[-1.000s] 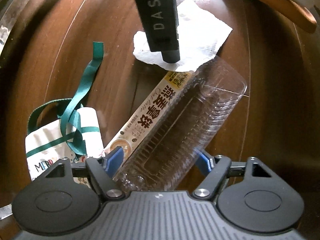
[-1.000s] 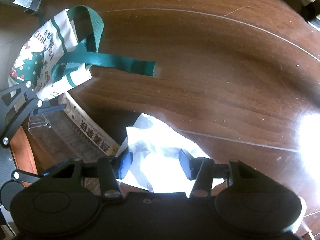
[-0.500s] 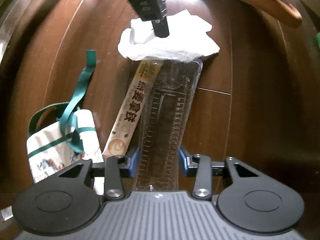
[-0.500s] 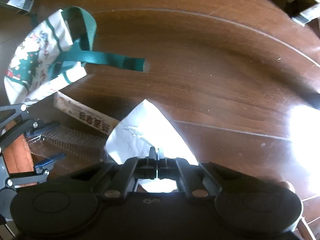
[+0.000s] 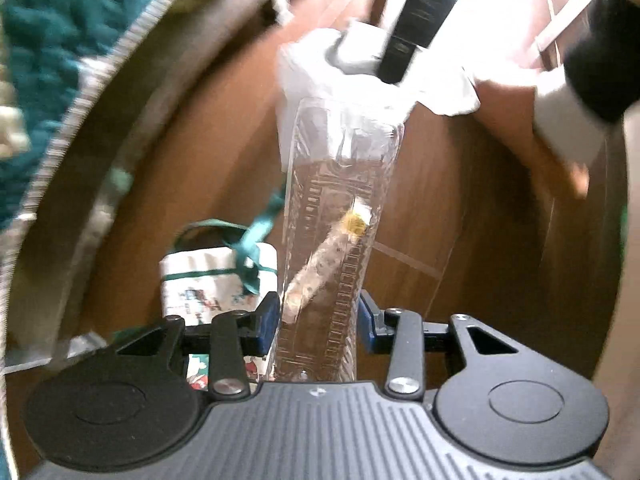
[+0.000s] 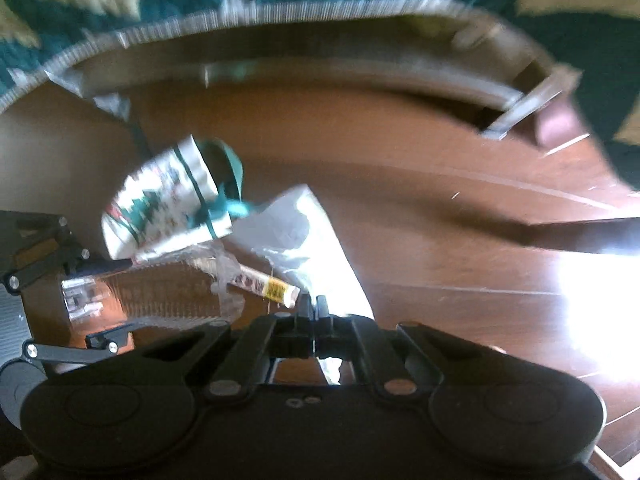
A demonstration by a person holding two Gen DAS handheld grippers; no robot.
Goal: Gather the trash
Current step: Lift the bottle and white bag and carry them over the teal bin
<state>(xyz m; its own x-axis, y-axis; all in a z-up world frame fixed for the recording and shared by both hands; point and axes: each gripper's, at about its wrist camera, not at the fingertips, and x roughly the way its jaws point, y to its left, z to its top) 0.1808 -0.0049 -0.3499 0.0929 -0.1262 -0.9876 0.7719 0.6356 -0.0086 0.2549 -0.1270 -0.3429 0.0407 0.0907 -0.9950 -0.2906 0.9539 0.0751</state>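
Brown wooden table [image 6: 420, 208], round, stands over a teal rug [image 5: 48, 60]. Near its edge lies a small gift bag [image 6: 160, 200] with green handles. Above the wood, the left gripper [image 5: 316, 320] clamps a clear plastic tray [image 5: 340, 184], while the right gripper [image 6: 314, 306], fingers clenched, pinches a white tissue [image 6: 308, 232]. Beside the tray shows a printed wrapper [image 6: 264, 286]; whether it lies on the wood I cannot tell.

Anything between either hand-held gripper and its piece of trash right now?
Nothing visible. The left hand-held gripper is clamped on the clear plastic tray, and the right hand-held gripper is shut on the white tissue.
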